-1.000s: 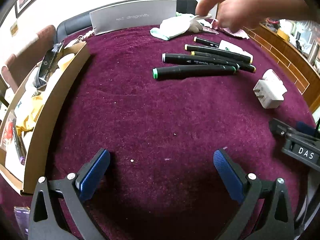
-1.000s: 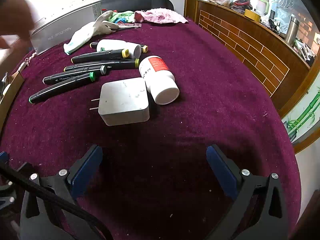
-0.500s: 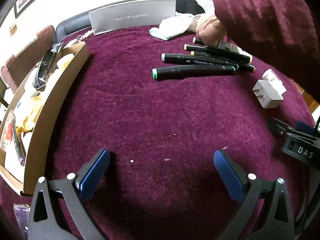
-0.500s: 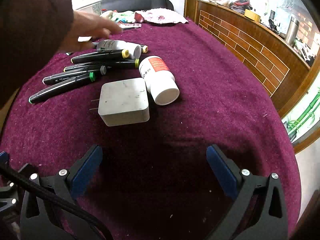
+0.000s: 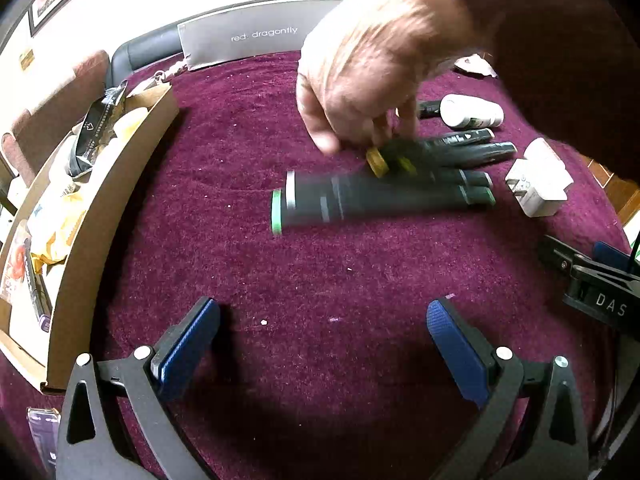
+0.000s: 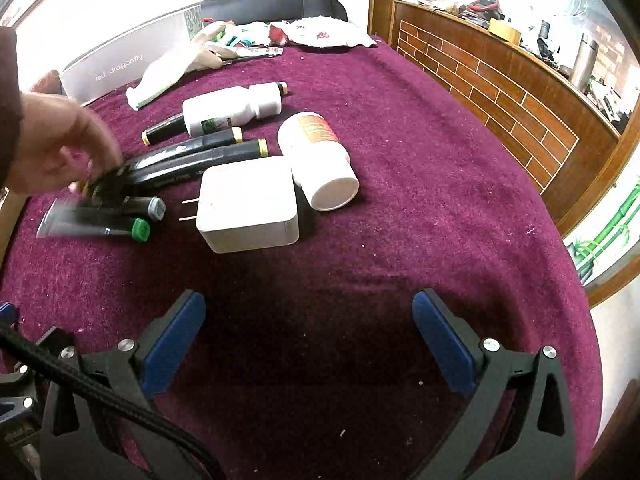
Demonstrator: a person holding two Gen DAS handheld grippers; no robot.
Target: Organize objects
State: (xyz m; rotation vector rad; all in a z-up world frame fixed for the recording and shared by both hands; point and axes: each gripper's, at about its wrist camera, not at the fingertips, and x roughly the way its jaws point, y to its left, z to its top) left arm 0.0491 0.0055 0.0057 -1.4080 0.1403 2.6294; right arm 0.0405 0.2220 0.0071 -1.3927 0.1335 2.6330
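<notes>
Several black markers (image 5: 384, 196) (image 6: 192, 156) lie in a loose row on the maroon cloth, blurred by motion. A person's bare hand (image 5: 360, 76) (image 6: 52, 140) reaches down onto them and touches the yellow-capped one. Beside the markers sit a white plug adapter (image 6: 248, 204) (image 5: 538, 188), a white jar with a red label (image 6: 320, 160) and a white bottle (image 6: 232, 110) (image 5: 472, 112). My left gripper (image 5: 324, 344) rests open near the table's front, well short of the markers. My right gripper (image 6: 308, 332) is open too, with nothing between its fingers.
An open cardboard box (image 5: 100, 216) full of packets stands along the left. A grey "red dragonfly" box (image 5: 256, 36) and a pile of cloths and a glove (image 6: 208, 52) sit at the back. A brick-pattern wooden counter (image 6: 500, 92) borders the right side.
The hand came down from the back of the table onto the markers and is shoving them toward me; the green-capped ones have rolled nearer. Both grippers stayed still and open.
</notes>
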